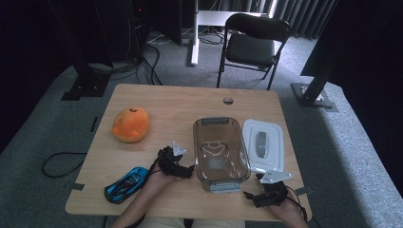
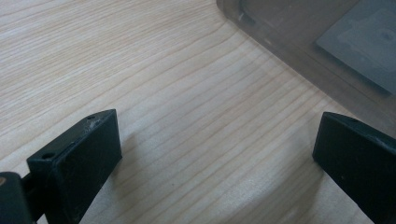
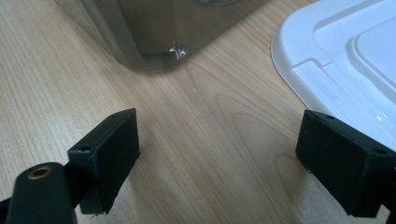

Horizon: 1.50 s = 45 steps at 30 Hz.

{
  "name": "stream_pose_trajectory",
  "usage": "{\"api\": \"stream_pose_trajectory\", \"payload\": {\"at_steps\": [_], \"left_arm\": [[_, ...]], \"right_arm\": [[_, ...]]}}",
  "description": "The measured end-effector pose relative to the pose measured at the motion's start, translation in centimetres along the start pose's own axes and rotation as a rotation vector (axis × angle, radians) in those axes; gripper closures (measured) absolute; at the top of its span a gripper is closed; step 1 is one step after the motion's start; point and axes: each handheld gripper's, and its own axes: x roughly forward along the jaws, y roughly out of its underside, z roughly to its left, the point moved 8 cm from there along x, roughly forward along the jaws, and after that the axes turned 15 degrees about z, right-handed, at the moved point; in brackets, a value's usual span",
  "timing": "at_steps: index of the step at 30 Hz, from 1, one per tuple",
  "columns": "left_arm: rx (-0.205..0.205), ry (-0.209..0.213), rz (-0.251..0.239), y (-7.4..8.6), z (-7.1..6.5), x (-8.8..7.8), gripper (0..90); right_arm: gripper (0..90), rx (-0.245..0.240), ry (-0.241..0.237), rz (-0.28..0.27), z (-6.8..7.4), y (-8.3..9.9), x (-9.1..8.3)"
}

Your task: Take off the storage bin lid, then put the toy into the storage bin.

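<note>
A clear plastic container (image 1: 221, 149) stands in the middle of the wooden table (image 1: 157, 102), its white lid (image 1: 263, 144) lying flat just to its right. My left gripper (image 1: 183, 168) rests low on the table at the container's left side, jaws open over bare wood, with the container wall (image 2: 299, 56) just ahead. My right gripper (image 1: 252, 194) sits near the front edge, right of the container's near end, open and holding nothing. Ahead of it are the container's corner (image 3: 159, 46) and the lid's edge (image 3: 336, 70).
An orange plush toy (image 1: 130, 124) lies at the left of the table. A blue toy car (image 1: 126, 184) sits near the front left edge, beside my left forearm. A black folding chair (image 1: 252, 42) stands beyond the table's far side.
</note>
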Motion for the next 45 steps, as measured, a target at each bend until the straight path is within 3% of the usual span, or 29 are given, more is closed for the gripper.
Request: {"api": "stream_pose_trajectory", "payload": {"at_steps": [5, 15, 17, 18, 20, 23, 27, 32, 37, 42, 45], "left_arm": [[0.022, 0.034, 0.040, 0.1, -0.2, -0.4, 1.7], [0.094, 0.016, 0.041, -1.3, 1.2, -3.4, 1.7], [0.092, 0.005, 0.048, -1.5, 1.9, -4.2, 1.8], [0.084, 0.022, 0.039, -1.6, 2.2, -4.7, 2.9], [0.056, 0.051, 0.031, -1.8, 3.2, -5.5, 4.0], [0.024, 0.039, 0.010, -1.9, 5.2, -6.7, 4.0], [0.003, -0.012, 0.004, -1.6, 7.7, -7.9, 4.0], [-0.024, -0.063, -0.001, -1.0, 10.7, -9.6, 4.2], [-0.081, -0.122, -0.005, -0.1, 14.1, -10.8, 4.9], [-0.143, -0.155, -0.004, 0.9, 17.2, -11.0, 6.7], [-0.160, -0.154, 0.001, 1.3, 18.1, -10.9, 6.8]], "right_arm": [[13.1, 0.007, 0.001, 0.000, 0.0, 0.0, 0.0], [13.5, 0.040, -0.009, -0.016, -0.4, -0.1, -0.1], [13.6, 0.038, 0.006, -0.018, -0.6, -0.2, -0.1], [13.6, 0.035, 0.011, -0.013, -0.6, -0.2, -0.1], [13.9, 0.030, 0.013, -0.018, -0.6, -0.4, -0.1], [13.9, 0.031, 0.015, -0.036, -0.6, -0.8, -0.4], [13.9, 0.029, 0.015, -0.064, -0.8, -1.4, -0.8], [14.6, 0.021, 0.014, -0.060, -0.7, -2.0, -0.5], [14.6, 0.002, -0.015, -0.050, -0.2, -2.4, 0.1], [15.5, -0.033, -0.048, -0.037, 0.9, -2.9, 0.6], [15.5, -0.046, -0.065, -0.043, 1.3, -3.2, 0.8]]}}
